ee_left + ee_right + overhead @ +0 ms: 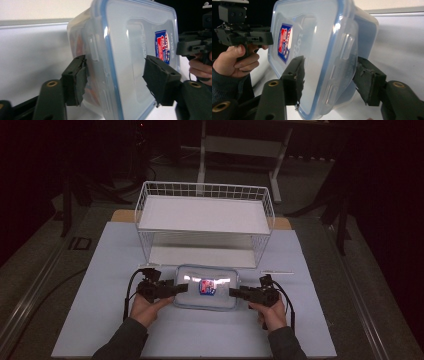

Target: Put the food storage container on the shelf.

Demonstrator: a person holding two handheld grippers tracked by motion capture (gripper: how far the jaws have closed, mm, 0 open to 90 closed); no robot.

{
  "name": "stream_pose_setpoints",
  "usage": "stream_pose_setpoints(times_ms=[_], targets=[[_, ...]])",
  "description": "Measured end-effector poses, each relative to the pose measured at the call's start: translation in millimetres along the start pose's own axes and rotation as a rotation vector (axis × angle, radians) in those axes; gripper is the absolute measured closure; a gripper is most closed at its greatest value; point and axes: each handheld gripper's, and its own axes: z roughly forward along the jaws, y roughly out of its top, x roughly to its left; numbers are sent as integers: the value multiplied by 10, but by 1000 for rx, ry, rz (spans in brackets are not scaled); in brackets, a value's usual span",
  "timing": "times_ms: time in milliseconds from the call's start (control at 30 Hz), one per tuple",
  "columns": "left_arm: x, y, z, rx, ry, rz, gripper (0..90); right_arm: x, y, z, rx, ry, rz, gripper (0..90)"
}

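Clear plastic lidded food container with a blue seal (pixel 205 293) lies on the white surface (pixel 100 320), just near of a white wire two-tier rack (pixel 205 220). Left tool (pixel 176 289) and right tool (pixel 235 292) clamp its opposite ends, sharing the load for a level two-handed lift.

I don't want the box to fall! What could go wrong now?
1. The box is smooth plastic, held at each end by the left gripper and the right gripper. It might slip if the grips are loose.
2. If one hand lifts faster, the box could tilt and twist out.
3. The wire shelf stands close behind; the box could bump its lower edge when raised.
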Motion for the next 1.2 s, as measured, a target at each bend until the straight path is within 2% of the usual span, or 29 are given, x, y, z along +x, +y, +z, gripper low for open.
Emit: stream_pose_setpoints(times_ms=[100, 300, 467, 633, 767, 967, 1067, 1200], targets=[[-14, -45, -51, -4, -9, 5, 410, 30, -21, -14, -6, -3, -26, 456], [-44, -108, -104, -10, -15, 16, 438, 54, -68, -52, -13, 10, -43, 483], [-14, -136, -132, -17, -44, 3, 463, 70, -87, -64, -14, 11, -63, 486], [-21, -148, -151, -12, -39, 41, 469, 71, -95, -64, -19, 15, -73, 486], [8, -156, -166, -9, -60, 58, 483, 68, -97, -63, -19, 20, -81, 486], [75, -172, -178, -22, -100, 24, 516, 54, -105, -59, -28, 27, -82, 486], [59, -184, -176, -33, -87, 24, 514, 55, -111, -56, -35, 25, -79, 485], [38, -213, -169, -65, -66, -8, 508, 74, -128, -50, -52, 9, -70, 480]])
